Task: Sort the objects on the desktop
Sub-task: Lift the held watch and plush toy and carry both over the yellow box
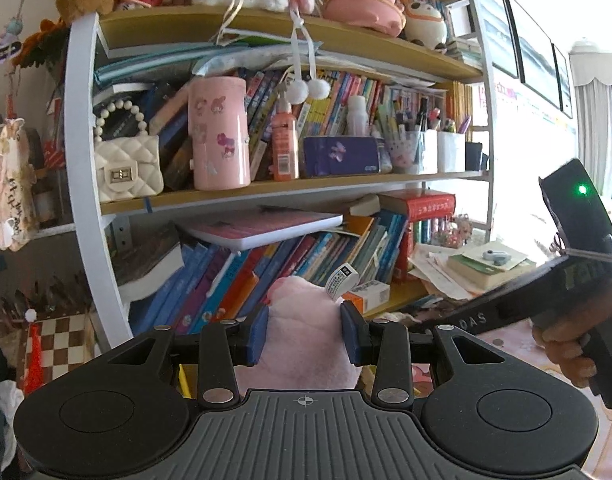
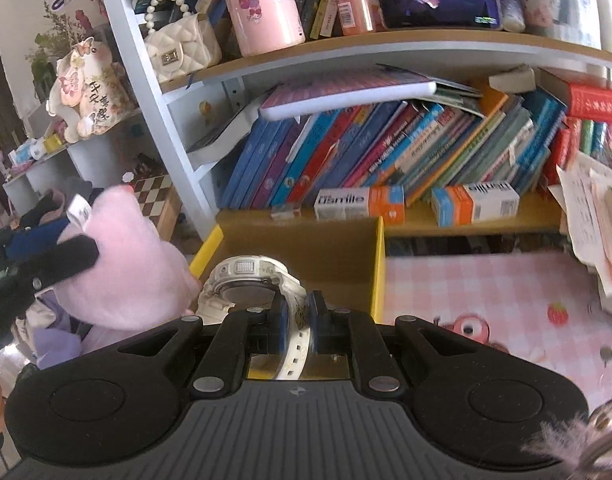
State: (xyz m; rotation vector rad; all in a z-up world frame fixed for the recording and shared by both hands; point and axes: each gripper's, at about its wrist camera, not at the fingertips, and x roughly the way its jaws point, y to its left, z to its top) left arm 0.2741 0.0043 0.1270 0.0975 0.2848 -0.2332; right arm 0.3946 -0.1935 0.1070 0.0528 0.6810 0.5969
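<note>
Sorting midway, judging by both loads carried above the desk: left gripper (image 1: 304,330) squeezing pink plush toy (image 1: 306,344) before crowded bookshelf (image 1: 266,188); right gripper (image 2: 297,320) pinching white watch (image 2: 246,284) by its strap, over yellow-edged box (image 2: 379,264) below that bookshelf. Blocking little; small medicine cartons (image 2: 357,202) behind.

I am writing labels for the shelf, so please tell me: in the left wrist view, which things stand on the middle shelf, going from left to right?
Cream quilted handbag → tall pink canister → orange bottle → purple case lying flat → pen cups.
</note>
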